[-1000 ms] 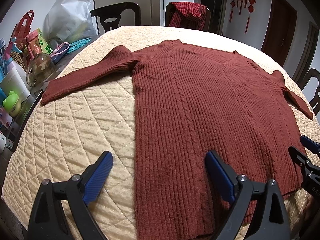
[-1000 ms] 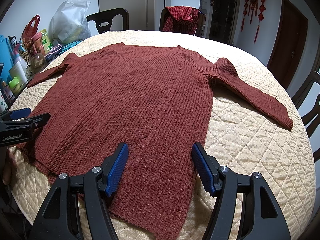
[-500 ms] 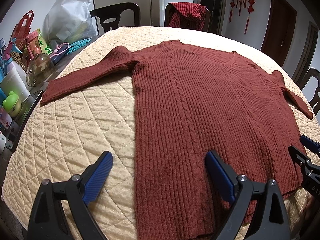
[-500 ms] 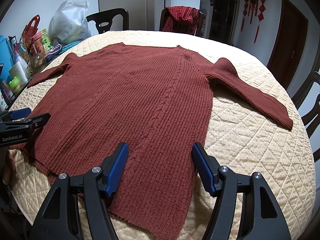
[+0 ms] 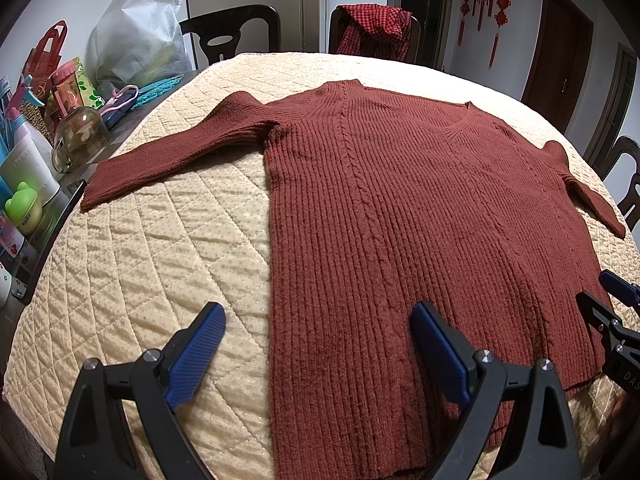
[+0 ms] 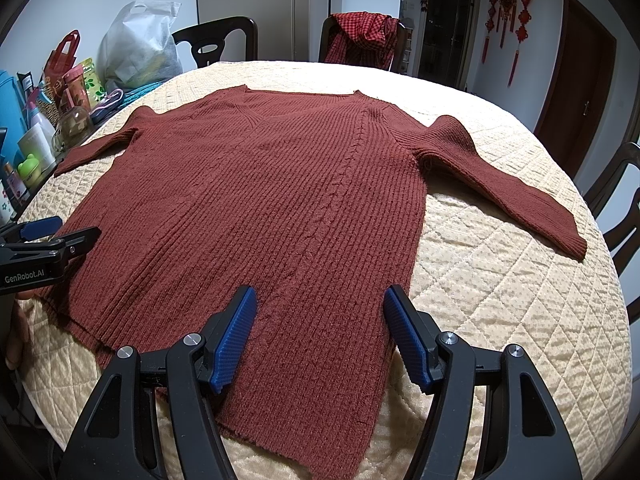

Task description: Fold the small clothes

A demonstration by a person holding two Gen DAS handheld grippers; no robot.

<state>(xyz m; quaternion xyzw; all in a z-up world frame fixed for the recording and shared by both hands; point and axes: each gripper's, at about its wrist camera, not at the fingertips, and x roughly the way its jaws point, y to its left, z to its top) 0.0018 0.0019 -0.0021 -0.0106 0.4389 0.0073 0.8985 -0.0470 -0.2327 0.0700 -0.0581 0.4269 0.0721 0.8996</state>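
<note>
A dark red ribbed knit sweater (image 5: 420,216) lies flat, front up, on a round table under a cream quilted cover (image 5: 160,264). Both sleeves are spread out to the sides. It also shows in the right wrist view (image 6: 280,208). My left gripper (image 5: 318,344) is open and empty, held above the sweater's lower left edge near the hem. My right gripper (image 6: 320,328) is open and empty above the hem's right part. Each gripper shows at the edge of the other's view: the right one (image 5: 612,304) and the left one (image 6: 48,236).
Bottles, a glass jar (image 5: 78,142), bags and a white plastic bag (image 5: 140,40) crowd the table's left edge. Dark chairs (image 5: 232,32) stand behind, one draped with a red checked cloth (image 5: 376,28). More chairs (image 6: 624,200) stand at right.
</note>
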